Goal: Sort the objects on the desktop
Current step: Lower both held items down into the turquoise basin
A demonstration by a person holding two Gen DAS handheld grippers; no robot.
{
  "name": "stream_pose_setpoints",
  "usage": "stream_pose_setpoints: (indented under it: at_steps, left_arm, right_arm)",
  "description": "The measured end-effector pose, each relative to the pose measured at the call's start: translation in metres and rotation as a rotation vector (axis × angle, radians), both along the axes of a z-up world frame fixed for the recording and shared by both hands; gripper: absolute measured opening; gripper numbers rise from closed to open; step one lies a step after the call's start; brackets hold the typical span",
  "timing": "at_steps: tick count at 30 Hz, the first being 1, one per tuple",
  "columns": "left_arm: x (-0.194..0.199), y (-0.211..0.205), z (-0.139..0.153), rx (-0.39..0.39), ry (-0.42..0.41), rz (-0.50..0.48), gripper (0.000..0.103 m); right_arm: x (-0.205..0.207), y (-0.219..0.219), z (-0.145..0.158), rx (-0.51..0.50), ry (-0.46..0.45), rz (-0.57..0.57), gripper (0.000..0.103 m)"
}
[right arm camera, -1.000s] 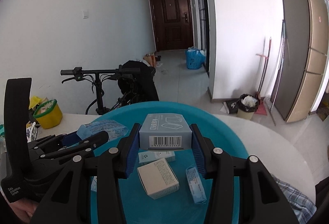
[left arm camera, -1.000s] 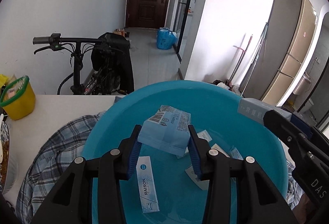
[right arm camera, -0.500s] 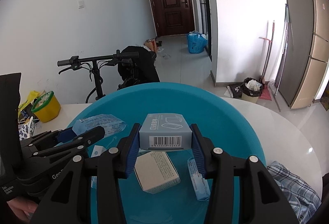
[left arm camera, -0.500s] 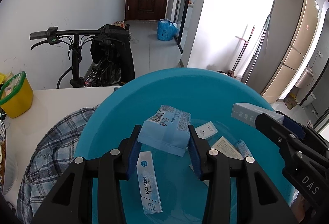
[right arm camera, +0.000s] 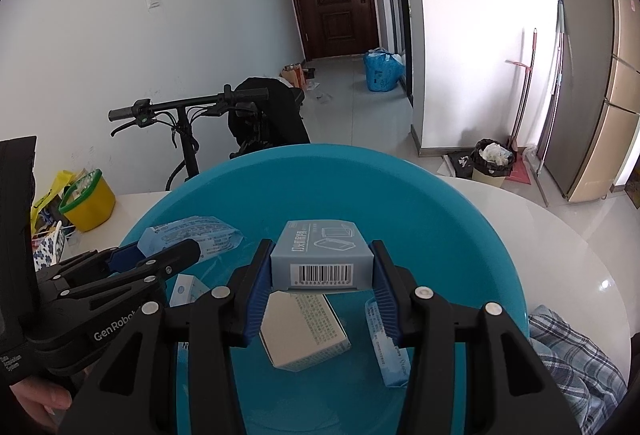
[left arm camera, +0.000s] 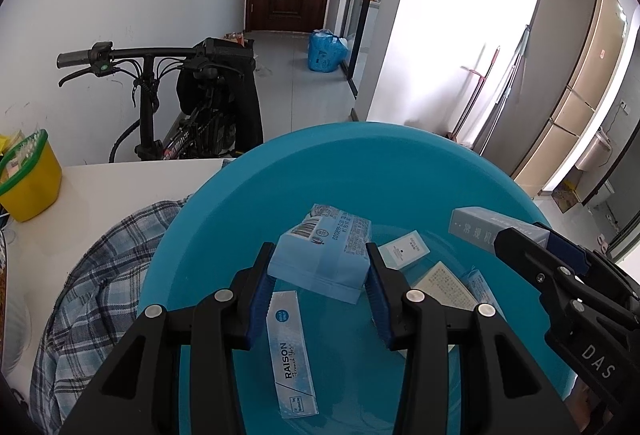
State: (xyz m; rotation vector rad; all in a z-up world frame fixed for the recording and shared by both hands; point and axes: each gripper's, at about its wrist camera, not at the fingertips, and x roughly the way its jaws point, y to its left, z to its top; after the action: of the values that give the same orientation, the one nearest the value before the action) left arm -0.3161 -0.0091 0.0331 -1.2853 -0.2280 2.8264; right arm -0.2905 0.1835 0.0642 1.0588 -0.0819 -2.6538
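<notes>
Since a second ago we have lowered both grippers deeper over the round teal plastic basin [left arm camera: 248, 195], whose rim now sits higher around us. Our left gripper [left arm camera: 320, 267] has its fingers pinching a pale blue soft packet [left arm camera: 324, 255]; our right gripper [right arm camera: 322, 271] clamps a grey-blue cardboard box with a barcode [right arm camera: 322, 255]. Below the fingers lie a long blue RAISON box [left arm camera: 290, 351] and a white carton [right arm camera: 304, 331]. Outside the basin, checked cloth [left arm camera: 84, 283] covers the white bench [left arm camera: 116, 187].

"RAISON" on slim box [left arm camera: 291, 355]; "GenRobot" on left gripper [right arm camera: 188, 251]; "DAS" on right gripper [left arm camera: 516, 239].
</notes>
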Motion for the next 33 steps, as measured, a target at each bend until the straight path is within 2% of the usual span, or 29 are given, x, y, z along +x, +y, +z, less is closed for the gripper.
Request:
stream_pose_setpoints:
  at_steps: [10,23,29,33]
  left_arm:
    - [-0.003,-0.001,-0.006,0.006,-0.04,0.002,0.045]
    - [-0.005,0.0,-0.013,-0.003,-0.077,-0.006,0.045]
    - [-0.005,0.005,-0.017,-0.076,-0.097,-0.005,0.045]
    - [-0.006,0.002,-0.019,-0.057,-0.112,0.002,0.045]
  right_arm:
    - [-0.001,-0.009,-0.007,0.05,-0.035,0.021,0.046]
    - [-0.002,-0.008,-0.011,0.056,-0.048,0.026,0.046]
    - [-0.001,-0.011,-0.012,0.066,-0.053,0.042,0.046]
    - [-0.003,-0.01,-0.013,0.066,-0.062,0.029,0.046]
